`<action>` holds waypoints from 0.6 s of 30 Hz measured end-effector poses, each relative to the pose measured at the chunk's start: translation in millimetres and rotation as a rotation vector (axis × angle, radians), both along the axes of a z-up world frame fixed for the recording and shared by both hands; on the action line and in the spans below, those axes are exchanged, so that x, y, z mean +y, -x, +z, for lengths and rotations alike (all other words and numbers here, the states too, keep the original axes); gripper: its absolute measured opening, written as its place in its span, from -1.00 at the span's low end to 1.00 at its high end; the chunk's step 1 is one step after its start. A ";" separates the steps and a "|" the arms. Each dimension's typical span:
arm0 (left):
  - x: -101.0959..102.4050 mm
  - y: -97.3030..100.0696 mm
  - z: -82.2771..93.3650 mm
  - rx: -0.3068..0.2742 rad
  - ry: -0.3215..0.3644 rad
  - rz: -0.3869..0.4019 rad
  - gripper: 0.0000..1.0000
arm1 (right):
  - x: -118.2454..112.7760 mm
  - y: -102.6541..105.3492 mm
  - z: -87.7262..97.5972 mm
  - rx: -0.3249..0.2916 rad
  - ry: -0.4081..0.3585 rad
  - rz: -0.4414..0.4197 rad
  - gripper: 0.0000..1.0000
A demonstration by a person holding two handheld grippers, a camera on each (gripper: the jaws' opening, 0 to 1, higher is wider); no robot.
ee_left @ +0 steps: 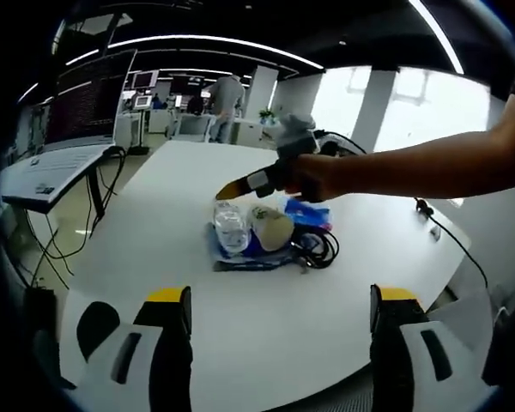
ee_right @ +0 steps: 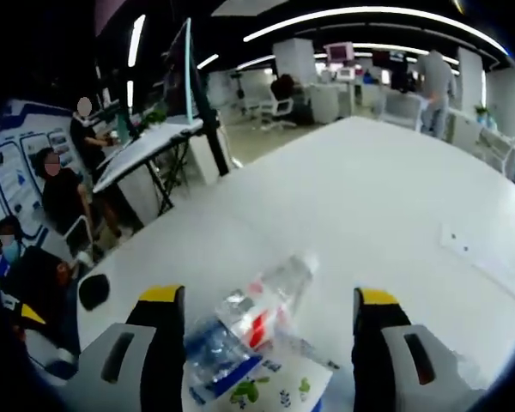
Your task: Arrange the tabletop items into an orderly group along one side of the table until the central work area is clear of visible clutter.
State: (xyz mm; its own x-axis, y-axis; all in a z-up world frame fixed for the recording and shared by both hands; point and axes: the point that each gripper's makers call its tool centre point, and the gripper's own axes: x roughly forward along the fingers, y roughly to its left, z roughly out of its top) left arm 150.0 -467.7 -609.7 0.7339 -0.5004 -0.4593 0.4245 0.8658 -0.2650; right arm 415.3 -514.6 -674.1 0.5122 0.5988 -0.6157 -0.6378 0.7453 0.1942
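On the white table [ee_left: 154, 257] lies a small pile: a clear plastic bottle [ee_left: 230, 227], a cream rounded item [ee_left: 272, 228], a blue packet [ee_left: 307, 213] and a coiled black cable [ee_left: 319, 249], all resting on a flat blue item [ee_left: 240, 259]. My left gripper [ee_left: 279, 294] stands open short of the pile, nothing between its jaws. A person's arm [ee_left: 429, 163] reaches in from the right and holds my right gripper [ee_left: 240, 185] just above the bottle. In the right gripper view, that gripper [ee_right: 270, 296] is open over the bottle [ee_right: 262, 309] and a leaf-printed packet [ee_right: 266, 386].
A side desk [ee_left: 51, 172] with dangling cables stands left of the table. A black cable [ee_left: 425, 209] lies near the right edge. A socket plate [ee_right: 481, 253] is set in the tabletop. Seated people [ee_right: 60, 197] and another desk [ee_right: 146, 146] are beyond it.
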 end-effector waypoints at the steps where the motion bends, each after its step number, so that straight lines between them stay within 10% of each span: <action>1: -0.2 -0.9 -1.0 0.002 0.000 0.000 0.70 | -0.5 -1.0 -0.9 0.005 -0.008 -0.007 0.51; 18: -13.3 -9.2 -12.8 0.031 0.004 -0.024 0.67 | -13.1 -35.2 -12.0 0.020 -0.065 -0.130 0.34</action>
